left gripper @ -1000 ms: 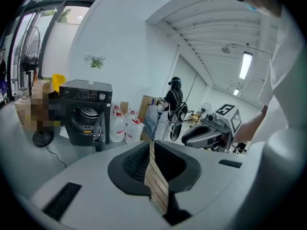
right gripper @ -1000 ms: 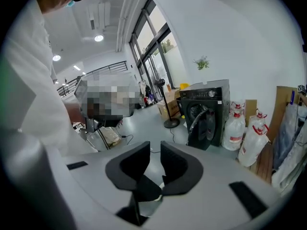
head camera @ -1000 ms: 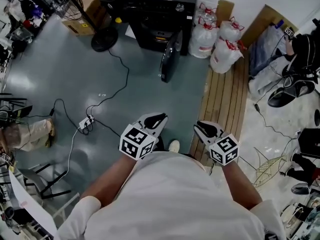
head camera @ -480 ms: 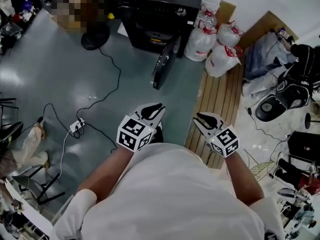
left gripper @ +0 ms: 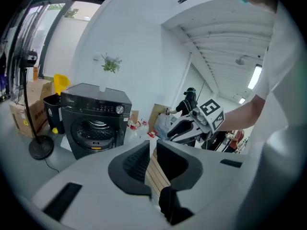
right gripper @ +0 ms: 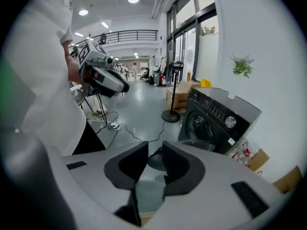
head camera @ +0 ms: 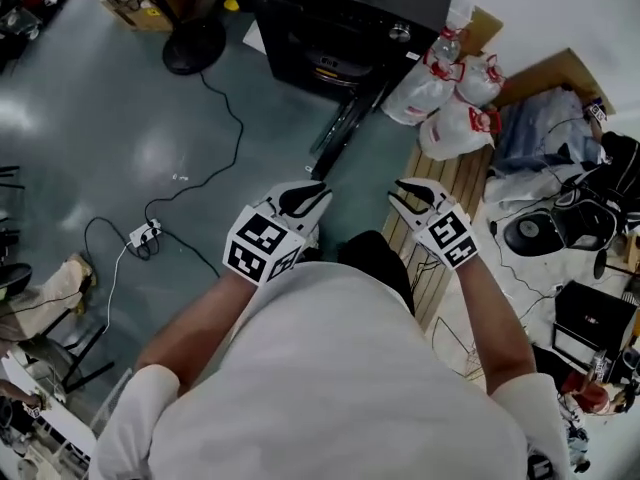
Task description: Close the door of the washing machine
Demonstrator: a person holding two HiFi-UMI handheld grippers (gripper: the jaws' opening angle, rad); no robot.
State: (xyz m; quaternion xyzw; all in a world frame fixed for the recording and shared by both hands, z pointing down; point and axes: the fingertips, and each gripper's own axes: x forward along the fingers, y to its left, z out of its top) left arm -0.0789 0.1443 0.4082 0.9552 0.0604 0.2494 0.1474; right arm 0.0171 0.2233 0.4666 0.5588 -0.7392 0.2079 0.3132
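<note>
The round dark door of the black front-loading washing machine stood open, swung out over the grey floor. In front of the machine, well apart from it, the left hand-held gripper had its jaws slightly apart and empty. The jaws of the right hand-held gripper had just been opening, with nothing between them.

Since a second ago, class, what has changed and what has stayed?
The left gripper and right gripper moved forward toward the washing machine as the person stepped closer. The right gripper's jaws have just been opening, with nothing between them. The door stays open, untouched.
</note>
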